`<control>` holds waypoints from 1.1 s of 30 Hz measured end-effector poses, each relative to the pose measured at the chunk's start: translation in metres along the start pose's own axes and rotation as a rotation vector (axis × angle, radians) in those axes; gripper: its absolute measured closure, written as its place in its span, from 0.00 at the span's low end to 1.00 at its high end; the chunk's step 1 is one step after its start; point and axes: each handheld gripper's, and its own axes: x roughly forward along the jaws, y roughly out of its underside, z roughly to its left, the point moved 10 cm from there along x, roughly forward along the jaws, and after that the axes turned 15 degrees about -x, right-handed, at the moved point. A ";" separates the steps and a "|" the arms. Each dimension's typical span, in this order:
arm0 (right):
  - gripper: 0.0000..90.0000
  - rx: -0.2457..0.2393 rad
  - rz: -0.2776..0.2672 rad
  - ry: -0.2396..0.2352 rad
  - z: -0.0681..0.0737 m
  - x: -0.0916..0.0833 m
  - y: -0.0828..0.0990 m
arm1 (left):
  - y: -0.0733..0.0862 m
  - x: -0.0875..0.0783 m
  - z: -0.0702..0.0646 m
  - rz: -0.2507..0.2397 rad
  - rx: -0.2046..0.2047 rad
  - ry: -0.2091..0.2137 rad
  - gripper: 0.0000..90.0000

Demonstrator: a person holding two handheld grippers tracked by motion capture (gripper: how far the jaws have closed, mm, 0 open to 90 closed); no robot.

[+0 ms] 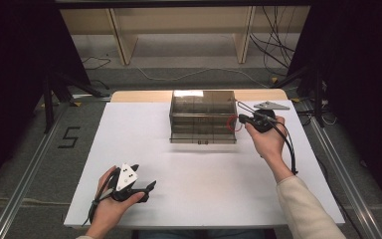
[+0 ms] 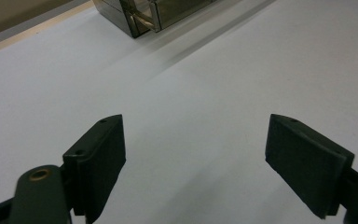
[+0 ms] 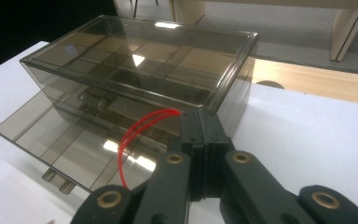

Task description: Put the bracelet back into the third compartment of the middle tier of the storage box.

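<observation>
The gripper pinches a red loop beside the smoky box, drawer open.

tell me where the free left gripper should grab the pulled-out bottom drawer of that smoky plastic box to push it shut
Probably best at the small tab handle on the drawer front's lower edge, coming from the person's side of the table. The drawer sticks out that way, and the tab is the only protruding part; the front is otherwise thin and flat. The left gripper is open, so the tab should fit between its pads.

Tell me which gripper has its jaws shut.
The right gripper, beside the smoky plastic drawer box, pinching a red band. The left gripper rests with jaws wide apart.
</observation>
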 end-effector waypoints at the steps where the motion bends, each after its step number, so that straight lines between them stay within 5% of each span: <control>1: 1.00 -0.003 0.001 -0.003 0.001 0.001 0.000 | 0.000 0.000 0.000 0.000 0.000 0.000 0.22; 33: 1.00 -0.039 0.014 -0.030 0.018 0.015 -0.003 | 0.000 -0.001 0.000 0.000 0.002 0.000 0.22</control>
